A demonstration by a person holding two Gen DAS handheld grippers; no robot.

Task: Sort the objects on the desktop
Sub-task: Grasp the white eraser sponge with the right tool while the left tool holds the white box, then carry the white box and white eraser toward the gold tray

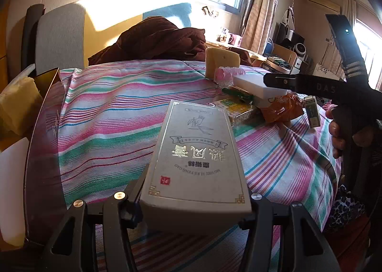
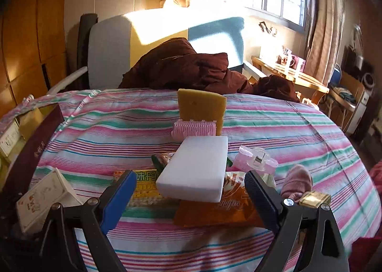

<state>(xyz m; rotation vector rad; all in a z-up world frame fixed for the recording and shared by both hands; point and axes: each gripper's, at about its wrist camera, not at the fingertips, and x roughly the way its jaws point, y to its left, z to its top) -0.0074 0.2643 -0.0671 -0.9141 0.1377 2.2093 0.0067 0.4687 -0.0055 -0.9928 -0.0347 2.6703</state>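
Observation:
My left gripper (image 1: pixel 194 202) is shut on a long grey cardboard box (image 1: pixel 195 159) with gold printing, held above the striped cloth (image 1: pixel 107 117). The same box (image 2: pixel 45 198) shows at the lower left of the right wrist view. My right gripper (image 2: pixel 189 176) stands open, its blue pads (image 2: pixel 119 198) on either side of a white foam block (image 2: pixel 195 167). That block lies on top of a pile with an orange snack packet (image 2: pixel 214 210) and a yellow packet (image 2: pixel 145 181). The left wrist view shows the right gripper (image 1: pixel 300 49) from the side, held by a hand (image 1: pixel 339 133).
Beyond the pile lie a pink hair roller (image 2: pixel 194 130), an upright yellow sponge (image 2: pixel 200 105), a clear pink clip (image 2: pixel 256 158), a pink knitted piece (image 2: pixel 297 182) and a gold object (image 2: pixel 315 198). A dark maroon box (image 1: pixel 45 128) at the left holds a yellow sponge (image 1: pixel 19 109).

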